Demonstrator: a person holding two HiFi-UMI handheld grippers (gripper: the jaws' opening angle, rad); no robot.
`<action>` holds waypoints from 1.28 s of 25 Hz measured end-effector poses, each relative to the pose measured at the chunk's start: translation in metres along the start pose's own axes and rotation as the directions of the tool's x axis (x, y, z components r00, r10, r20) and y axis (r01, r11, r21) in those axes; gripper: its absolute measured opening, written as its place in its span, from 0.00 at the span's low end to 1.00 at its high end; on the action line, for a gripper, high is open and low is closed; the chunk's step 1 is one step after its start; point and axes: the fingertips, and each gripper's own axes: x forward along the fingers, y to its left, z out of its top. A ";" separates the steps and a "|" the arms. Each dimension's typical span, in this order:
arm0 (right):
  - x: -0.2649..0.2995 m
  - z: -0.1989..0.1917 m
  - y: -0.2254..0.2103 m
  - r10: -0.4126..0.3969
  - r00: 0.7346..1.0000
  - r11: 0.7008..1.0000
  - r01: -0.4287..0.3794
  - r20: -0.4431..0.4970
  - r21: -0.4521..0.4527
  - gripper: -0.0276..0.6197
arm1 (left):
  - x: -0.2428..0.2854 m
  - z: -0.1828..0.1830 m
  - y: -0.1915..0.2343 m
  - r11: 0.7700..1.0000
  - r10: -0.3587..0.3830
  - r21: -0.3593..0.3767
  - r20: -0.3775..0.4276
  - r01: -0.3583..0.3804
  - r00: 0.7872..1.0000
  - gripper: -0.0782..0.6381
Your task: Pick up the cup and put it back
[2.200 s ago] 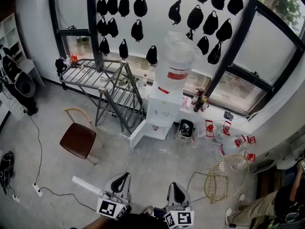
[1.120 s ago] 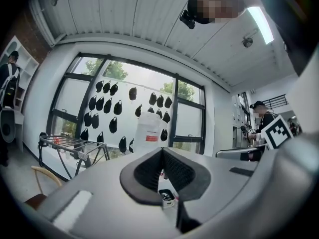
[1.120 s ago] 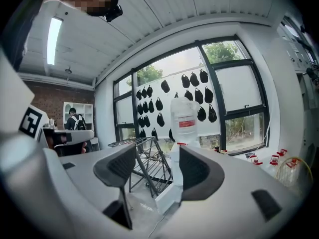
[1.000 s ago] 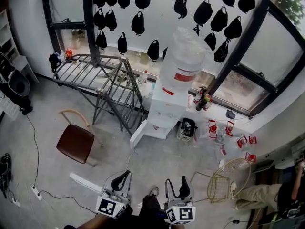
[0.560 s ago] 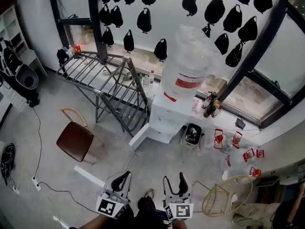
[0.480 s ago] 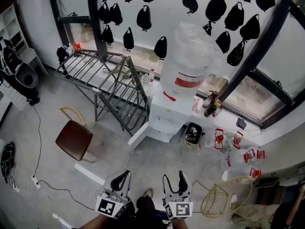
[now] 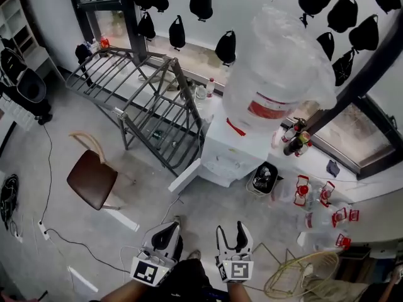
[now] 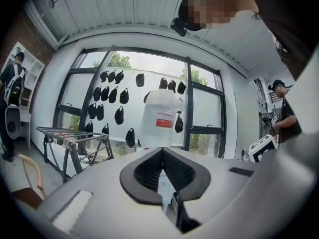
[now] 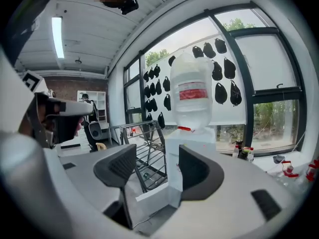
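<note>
I cannot make out a cup in any view. A white water dispenser (image 7: 230, 153) with a large clear bottle (image 7: 277, 68) on top stands ahead by the window; it also shows as the dispenser (image 9: 189, 148) and as the bottle (image 8: 158, 118). Both grippers hang low in front of me over the floor, well short of it. My left gripper (image 7: 166, 236) is shut, its black pads meeting at the tips (image 8: 162, 151) with nothing between them. My right gripper (image 7: 232, 236) stands open (image 9: 155, 158) and empty.
A folded metal drying rack (image 7: 148, 102) leans left of the dispenser, with a brown chair (image 7: 91, 178) in front of it. A black basket (image 7: 262, 178), bottles (image 7: 296, 137) and red-topped items (image 7: 321, 194) line the sill. A gold wire chair (image 7: 308, 275) stands at right. Cables (image 7: 56, 238) cross the floor.
The head view has drawn closer to the dispenser, which now looms larger. Both grippers stay low at the bottom edge. The right gripper's fingers, together in the earliest frame, now stand apart.
</note>
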 end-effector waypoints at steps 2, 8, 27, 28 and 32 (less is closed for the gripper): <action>0.029 -0.035 -0.006 0.009 1.000 1.000 -0.010 -0.022 -0.009 0.44 | 0.022 -0.028 0.016 1.000 -0.006 0.003 0.000 0.006 1.000 0.12; 0.114 -0.149 -0.027 0.020 0.997 1.000 -0.021 -0.078 -0.018 0.44 | 0.084 -0.122 0.059 1.000 -0.012 -0.002 0.010 0.012 1.000 0.12; 0.312 -0.501 -0.118 -0.030 0.996 0.999 0.029 -0.089 -0.018 0.45 | 0.200 -0.406 0.150 0.997 -0.073 -0.016 0.114 0.076 0.991 0.12; 0.321 -0.515 -0.124 -0.034 0.995 0.999 0.032 -0.090 -0.025 0.46 | 0.205 -0.415 0.149 0.996 -0.084 -0.005 0.120 0.085 0.989 0.12; 0.356 -0.565 -0.149 -0.060 0.993 0.998 0.057 -0.104 -0.031 0.46 | 0.226 -0.449 0.142 0.991 -0.132 0.040 0.127 0.128 0.983 0.12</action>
